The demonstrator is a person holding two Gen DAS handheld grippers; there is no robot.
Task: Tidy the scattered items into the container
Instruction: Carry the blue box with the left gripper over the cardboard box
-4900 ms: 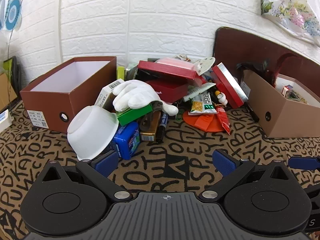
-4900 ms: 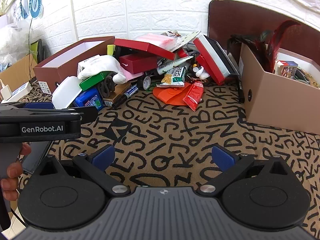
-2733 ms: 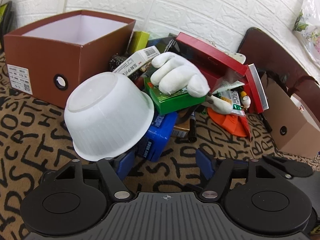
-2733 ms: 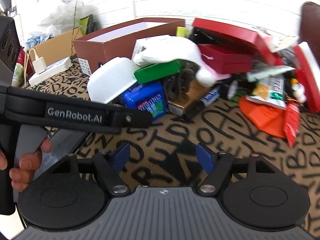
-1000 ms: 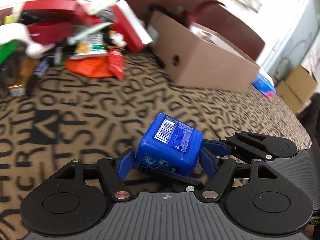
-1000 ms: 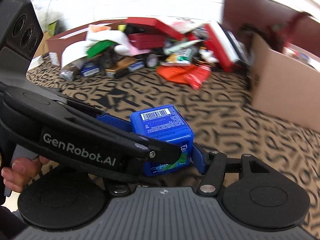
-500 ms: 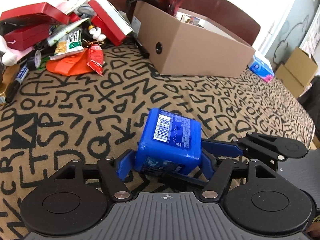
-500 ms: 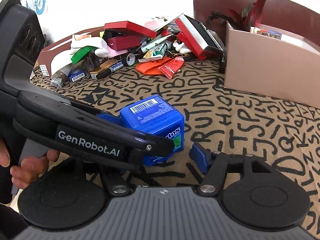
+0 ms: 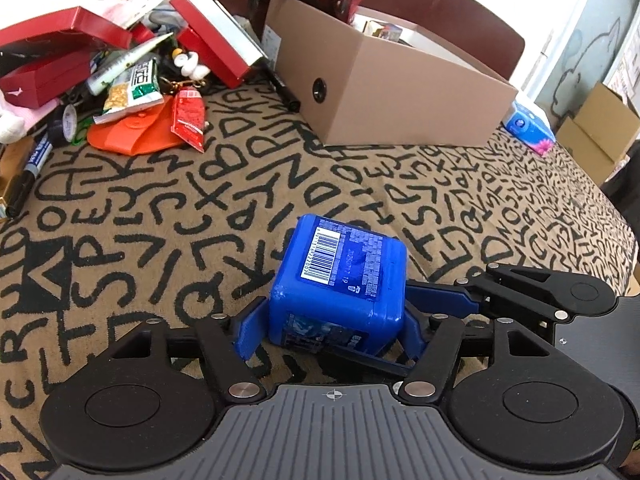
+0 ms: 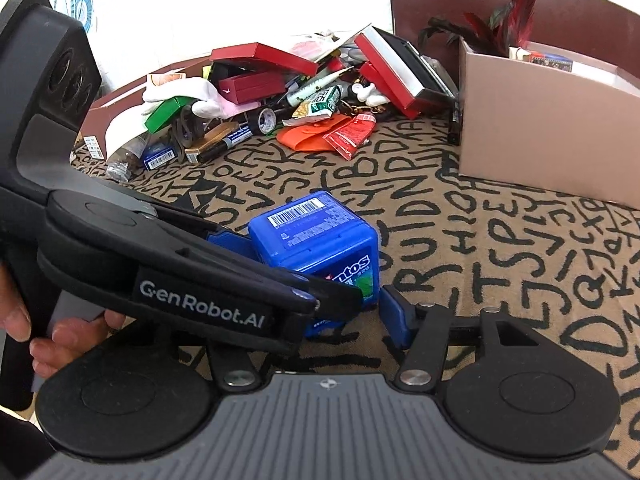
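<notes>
My left gripper (image 9: 332,328) is shut on a blue plastic mint box (image 9: 340,284) with a barcode on top, held low over the lettered cloth. The box also shows in the right wrist view (image 10: 316,236), with the left gripper (image 10: 256,256) clamped on it. My right gripper (image 10: 348,320) sits just behind the box with its jaws apart; only its right finger (image 10: 394,320) shows, close to the box's corner. The tan cardboard box (image 9: 380,96) holding red feathers stands beyond, to the right.
A pile of scattered items (image 10: 304,96) lies at the back: red boxes, an orange pouch (image 9: 132,136), a red sachet (image 9: 188,116), markers, a white glove. A brown shoebox (image 10: 104,120) stands far left. A blue tissue pack (image 9: 528,124) lies right of the tan box.
My left gripper picked the blue mint box out of the pile and carried it right, toward the tan box. In the last half second both grippers barely moved.
</notes>
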